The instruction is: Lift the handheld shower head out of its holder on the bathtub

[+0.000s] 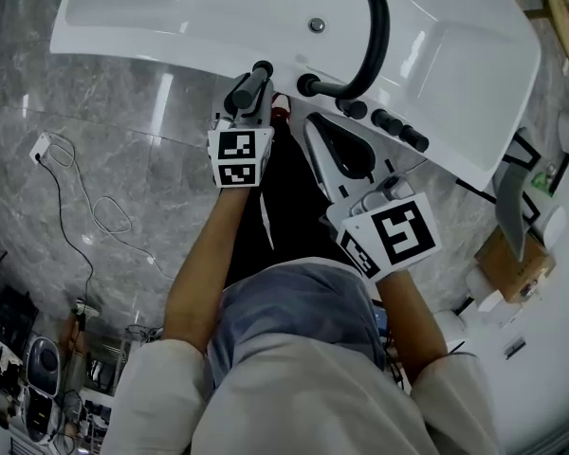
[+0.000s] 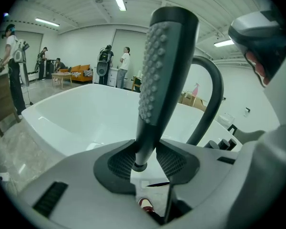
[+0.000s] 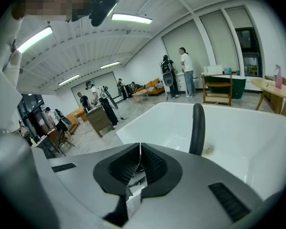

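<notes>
Left tongs (image 2: 145, 159) are clamped on the dark grey shower head (image 2: 167, 80). Both pads press its narrow lower end, and the bottom tip shows free just below them. It stands nearly upright, leaning right towards its top, with the nubbed face to frame left. In the head view it sits at the near rim of the white bathtub (image 1: 171, 17), centre frame, just left of the black arched spout (image 1: 377, 36). Can't make out the holder. Right tongs (image 3: 139, 163) are closed tip to tip with nothing between them.
</notes>
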